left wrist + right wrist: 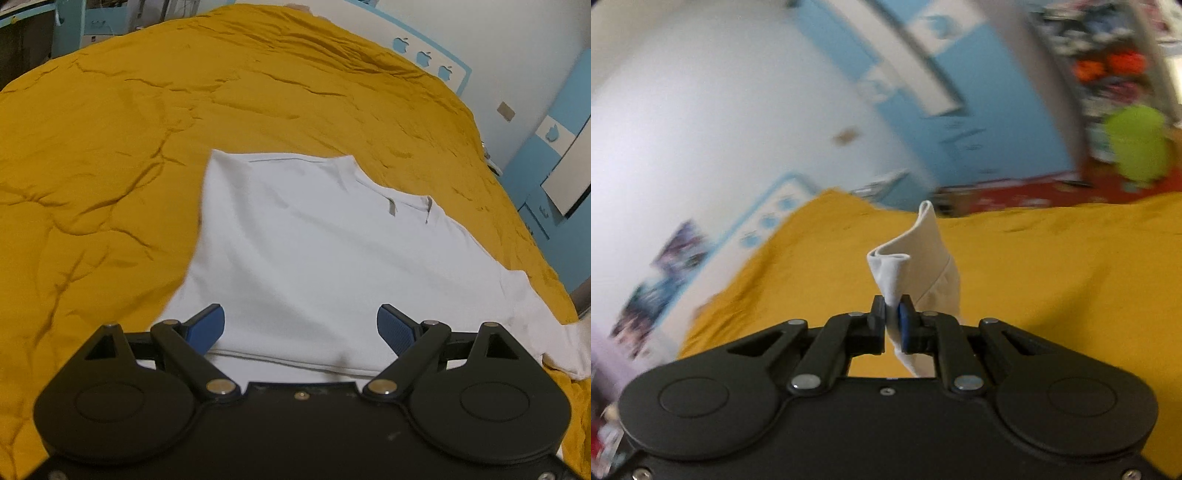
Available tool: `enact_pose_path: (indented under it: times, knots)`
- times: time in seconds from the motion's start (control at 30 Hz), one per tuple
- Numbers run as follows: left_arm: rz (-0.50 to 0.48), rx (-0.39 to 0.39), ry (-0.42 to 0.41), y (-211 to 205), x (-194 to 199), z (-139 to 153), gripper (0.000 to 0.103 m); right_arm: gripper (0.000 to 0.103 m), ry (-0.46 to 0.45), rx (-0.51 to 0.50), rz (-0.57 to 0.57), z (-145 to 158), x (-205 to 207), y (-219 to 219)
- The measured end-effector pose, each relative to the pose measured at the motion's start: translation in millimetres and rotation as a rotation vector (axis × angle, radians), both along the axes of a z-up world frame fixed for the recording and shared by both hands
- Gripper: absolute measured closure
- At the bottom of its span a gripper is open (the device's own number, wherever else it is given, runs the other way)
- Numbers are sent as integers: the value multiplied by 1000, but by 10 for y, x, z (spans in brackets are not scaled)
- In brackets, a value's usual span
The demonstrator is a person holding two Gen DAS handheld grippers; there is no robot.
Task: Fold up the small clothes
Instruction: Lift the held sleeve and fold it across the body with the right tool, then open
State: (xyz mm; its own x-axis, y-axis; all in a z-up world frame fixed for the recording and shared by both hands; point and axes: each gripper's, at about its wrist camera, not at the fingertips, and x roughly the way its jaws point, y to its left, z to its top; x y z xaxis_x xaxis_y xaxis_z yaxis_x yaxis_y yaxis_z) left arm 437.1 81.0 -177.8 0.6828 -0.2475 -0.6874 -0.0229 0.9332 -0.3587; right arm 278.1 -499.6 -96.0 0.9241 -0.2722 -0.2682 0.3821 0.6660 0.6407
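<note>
Left wrist view, left to right: mustard bedspread (pixel 110 166), crumpled and creased, filled the left half and top of frame; a white T-shirt (pixel 314 251) lay flat on it from centre to lower right, smooth thin knit, its collar (pixel 410 206) toward centre-right and one sleeve trailing to the lower-right edge. The hem seam ran left-right just above the tool body at the bottom. Left gripper (pixel 301 328) hung over that hem with jaws wide apart, blue ribbed pads clear of the cloth, holding nothing. Key relation: shirt lay straight ahead of and below the left tool, hem edge across the jaw gap, so this hand looked best placed for the next pinch there. Right wrist view, left to right: blurred white wall at upper left, blue door centre-top, cluttered shelf at upper right, bedspread across the lower half. Right gripper (pixel 893 325) at bottom centre was clamped on a bunched piece of white fabric (pixel 916 266), which stood up from the pads as a rolled, soft cone and hung below them too. Probably a corner or sleeve of the same shirt, lifted off the bed; can't confirm from these views.
</note>
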Motion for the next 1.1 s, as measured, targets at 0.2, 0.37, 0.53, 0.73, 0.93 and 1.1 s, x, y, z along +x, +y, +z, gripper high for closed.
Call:
enact_pose_path:
  times: [0.2,0.37,0.53,0.73,0.93,1.1]
  knots:
    - [3,0,-36,235,-174,87,4,94,-91,-63,297,438,521,1425]
    - [4,-14,-47,439,-306,54,4,94,-99,-85,556,388,868,2698]
    - [21,-7,-52,576,-415,-13,4,94,-15,-85,778,3,1140,3780]
    - [66,29,-71,803,-579,-36,1,94,147,-112,913,-682,1400,4590]
    - [96,28,-69,925,-630,-24,1,59,284,-62,983,-987,1490,4674]
    - [82,-60,-81,789,-486,73,1,53,243,-30,1015,-784,1175,4219]
